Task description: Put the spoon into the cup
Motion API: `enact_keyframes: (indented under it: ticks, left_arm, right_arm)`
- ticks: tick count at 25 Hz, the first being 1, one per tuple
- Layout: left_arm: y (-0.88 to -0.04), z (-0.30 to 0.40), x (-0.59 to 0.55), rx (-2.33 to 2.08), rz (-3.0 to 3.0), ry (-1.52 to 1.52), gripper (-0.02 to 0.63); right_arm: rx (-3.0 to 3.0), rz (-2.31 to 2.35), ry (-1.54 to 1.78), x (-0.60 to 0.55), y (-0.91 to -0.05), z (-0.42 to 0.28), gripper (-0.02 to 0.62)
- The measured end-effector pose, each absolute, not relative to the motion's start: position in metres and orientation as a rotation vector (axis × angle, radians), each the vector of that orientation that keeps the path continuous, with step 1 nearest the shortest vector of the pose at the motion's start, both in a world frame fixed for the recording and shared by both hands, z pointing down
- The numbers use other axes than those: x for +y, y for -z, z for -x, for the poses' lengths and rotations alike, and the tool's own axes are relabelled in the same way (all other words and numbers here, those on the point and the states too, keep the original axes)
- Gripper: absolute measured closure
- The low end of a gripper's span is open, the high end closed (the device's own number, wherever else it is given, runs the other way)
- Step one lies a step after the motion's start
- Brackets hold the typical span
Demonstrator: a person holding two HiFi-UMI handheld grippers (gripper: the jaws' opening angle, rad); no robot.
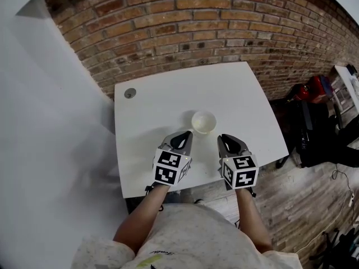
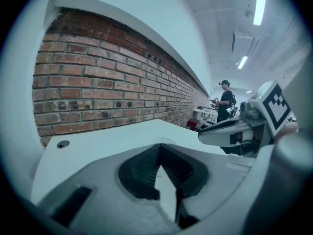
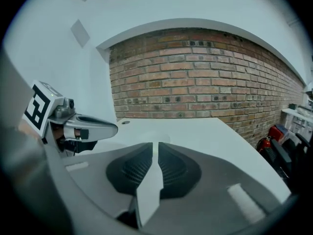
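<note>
A white cup (image 1: 203,122) stands upright near the middle of the white table (image 1: 168,100). No spoon shows in any view, and I cannot see down into the cup. My left gripper (image 1: 183,140) hovers at the near table edge, just left of and short of the cup, with its jaws together and nothing between them (image 2: 159,147). My right gripper (image 1: 226,143) is level with it, just right of the cup, also shut and empty (image 3: 155,146). Each gripper shows in the other's view: the right one (image 2: 234,130) and the left one (image 3: 92,128).
A round cable hole (image 1: 130,93) sits in the table's far left corner. A brick wall (image 1: 224,21) runs behind the table. Black bags and a red object (image 1: 315,87) lie on the floor to the right. A person (image 2: 226,100) stands far off.
</note>
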State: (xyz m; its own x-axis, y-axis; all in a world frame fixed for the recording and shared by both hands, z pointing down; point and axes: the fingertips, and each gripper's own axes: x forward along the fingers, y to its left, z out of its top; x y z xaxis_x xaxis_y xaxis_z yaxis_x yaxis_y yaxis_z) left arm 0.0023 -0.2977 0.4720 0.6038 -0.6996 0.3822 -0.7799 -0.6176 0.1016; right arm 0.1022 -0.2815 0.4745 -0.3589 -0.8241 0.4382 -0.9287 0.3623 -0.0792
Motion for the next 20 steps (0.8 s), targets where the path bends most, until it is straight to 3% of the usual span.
enact_keyframes:
  ticks: [20]
  left_arm:
    - [-0.467, -0.038, -0.244, -1.295, -2.56, -0.418, 0.614]
  right_arm:
    - [-2.409, -1.584, -0.328, -0.234, -0.438, -0.151, 0.584]
